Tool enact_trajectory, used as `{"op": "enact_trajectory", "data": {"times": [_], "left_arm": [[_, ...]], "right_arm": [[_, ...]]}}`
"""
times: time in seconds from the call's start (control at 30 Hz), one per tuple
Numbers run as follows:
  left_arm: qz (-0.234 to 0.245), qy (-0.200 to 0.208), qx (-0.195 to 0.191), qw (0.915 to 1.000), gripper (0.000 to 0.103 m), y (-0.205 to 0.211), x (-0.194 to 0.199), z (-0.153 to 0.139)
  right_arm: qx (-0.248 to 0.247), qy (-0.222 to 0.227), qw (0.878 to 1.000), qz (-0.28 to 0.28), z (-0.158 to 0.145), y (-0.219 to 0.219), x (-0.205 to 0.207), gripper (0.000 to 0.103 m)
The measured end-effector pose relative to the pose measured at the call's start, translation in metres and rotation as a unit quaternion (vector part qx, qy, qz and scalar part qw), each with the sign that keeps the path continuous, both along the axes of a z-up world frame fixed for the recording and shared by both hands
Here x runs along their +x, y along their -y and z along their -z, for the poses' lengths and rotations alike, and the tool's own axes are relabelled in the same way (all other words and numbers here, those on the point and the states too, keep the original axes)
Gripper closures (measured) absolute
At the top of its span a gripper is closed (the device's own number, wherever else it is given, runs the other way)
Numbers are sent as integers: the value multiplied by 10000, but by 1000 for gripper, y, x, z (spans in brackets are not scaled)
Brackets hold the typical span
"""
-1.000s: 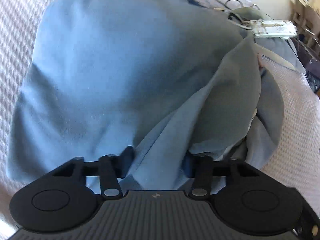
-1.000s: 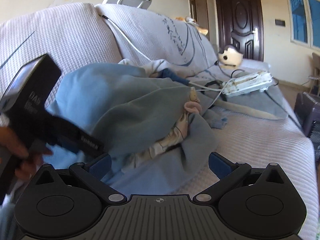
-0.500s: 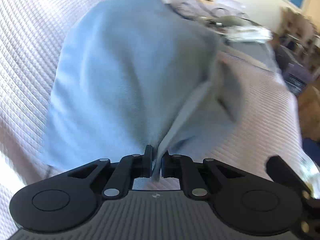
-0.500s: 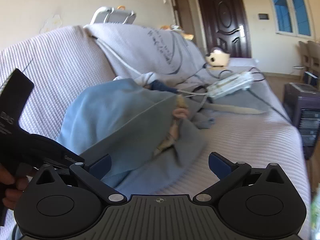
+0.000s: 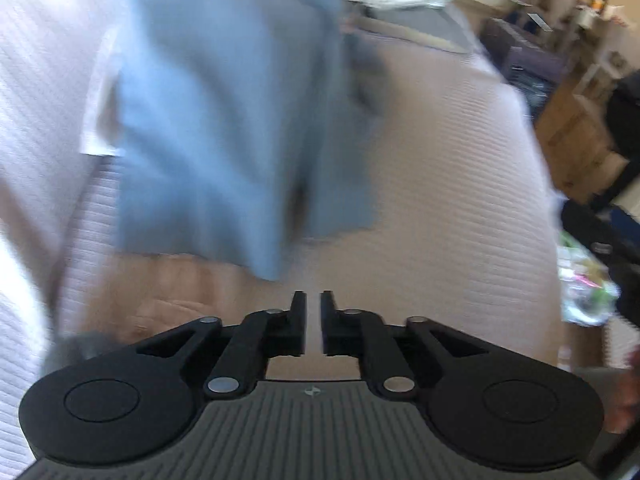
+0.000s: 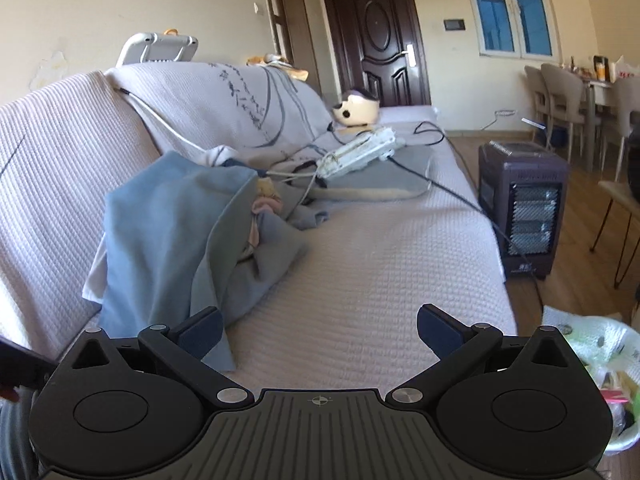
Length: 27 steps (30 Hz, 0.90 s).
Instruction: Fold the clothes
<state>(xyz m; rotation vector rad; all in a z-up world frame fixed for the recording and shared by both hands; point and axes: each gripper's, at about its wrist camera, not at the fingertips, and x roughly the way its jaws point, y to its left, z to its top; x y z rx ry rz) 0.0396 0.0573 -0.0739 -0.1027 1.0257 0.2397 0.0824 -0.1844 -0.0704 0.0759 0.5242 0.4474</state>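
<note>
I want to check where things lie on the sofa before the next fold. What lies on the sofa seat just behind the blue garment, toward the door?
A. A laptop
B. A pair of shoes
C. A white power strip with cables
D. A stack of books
C. In the right wrist view a white power strip with cables lies on the sofa just behind the blue garment.

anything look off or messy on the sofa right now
Yes. The blue cloth garment lies crumpled against the backrest of the cream-covered sofa, with a pale pink item bunched in its folds. Behind it a white power strip sits on the seat, its cables trailing across the cushions.
</note>
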Motion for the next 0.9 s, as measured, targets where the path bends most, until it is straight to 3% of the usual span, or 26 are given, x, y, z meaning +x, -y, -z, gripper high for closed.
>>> {"op": "enact_trajectory", "data": {"times": [0.03,0.07,0.1,0.2,0.3,0.43,0.47,0.6,0.7,0.83,0.9], "left_arm": [[-97,14,142,9999,57,-5,0,-1],[-193,31,275,9994,31,-11,-3,-3],[-306,69,401,9987,14,-15,-5,-5],[-470,128,658,9966,11,-25,-4,-6],[-547,-70,312,9980,10,-43,6,-1],[-914,-142,-837,9922,10,-70,21,12],[-1003,-104,-971,9902,10,-73,24,16],[-942,161,-823,9920,0,-82,30,19],[-850,463,-1175,9883,0,-89,30,25],[-959,531,-1775,9780,0,-102,32,35],[-941,601,-1563,9814,0,-101,30,32]], "right_arm": [[19,-21,10000,-38,1,-2,2,0],[31,-38,9999,-92,3,-7,6,0],[43,-58,9998,-173,4,-13,11,0],[95,-30,9988,-489,5,-36,27,0],[136,20,9969,-778,3,-64,45,0],[213,-17,9944,-1031,-1,-101,74,0],[226,-22,9942,-1054,-1,-110,81,0],[241,-68,9940,-1068,4,-137,104,5],[34,-111,9952,-967,14,-160,121,22],[-84,-429,9961,-770,35,-177,138,64],[-37,-635,9952,-747,42,-176,142,78]]}}
